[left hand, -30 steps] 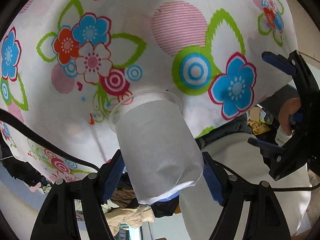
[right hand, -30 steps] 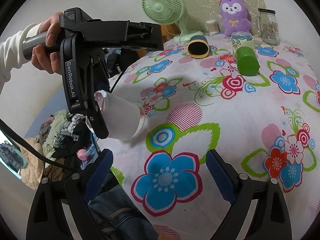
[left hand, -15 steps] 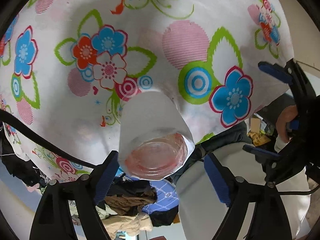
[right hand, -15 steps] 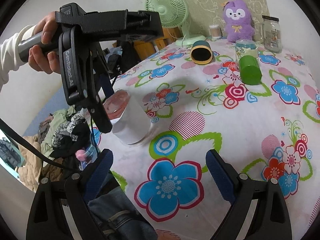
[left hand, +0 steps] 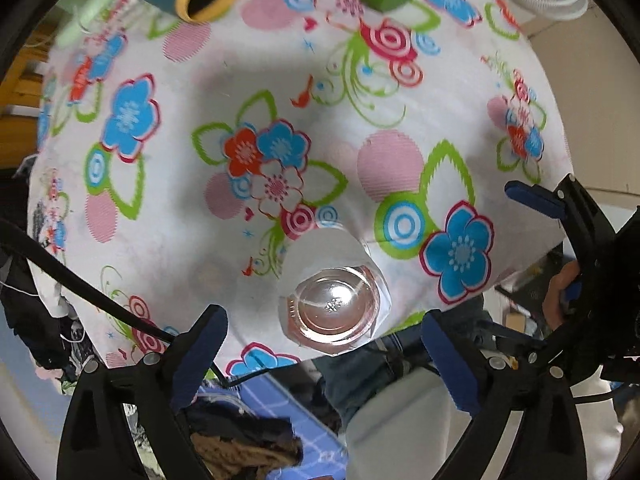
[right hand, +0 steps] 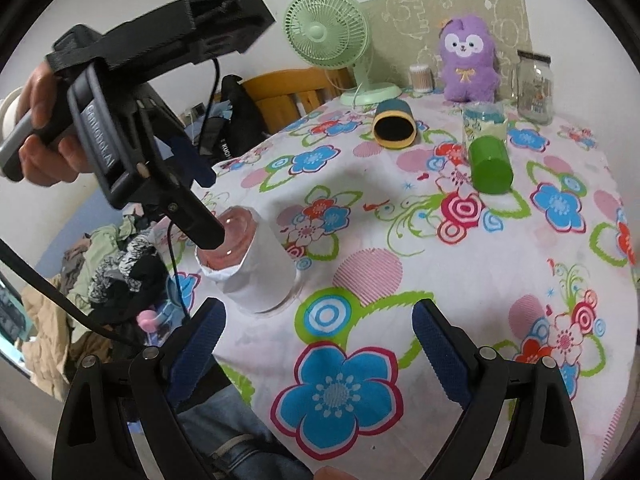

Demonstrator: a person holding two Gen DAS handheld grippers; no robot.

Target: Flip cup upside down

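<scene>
A clear plastic cup wrapped in a white paper sleeve (right hand: 260,268) stands upside down, rim on the flowered tablecloth (right hand: 400,240) near its left front edge, pinkish base up. In the left wrist view the cup (left hand: 334,308) shows from above. My left gripper (left hand: 324,356) is open, raised above the cup and apart from it; it also shows in the right wrist view (right hand: 200,200). My right gripper (right hand: 316,344) is open and empty, low over the table's front edge, right of the cup.
A teal cup with a yellow rim (right hand: 394,124) lies on its side at the back. A green cup (right hand: 490,166), a patterned cup (right hand: 482,122), a glass jar (right hand: 534,86), a purple plush (right hand: 468,60) and a green fan (right hand: 328,36) stand beyond. Clothes (right hand: 100,264) lie off the left edge.
The left gripper turned the cup from lying tilted to rim-down on the cloth, let go of it, opened and lifted away upward. The right gripper stayed nearly still.
</scene>
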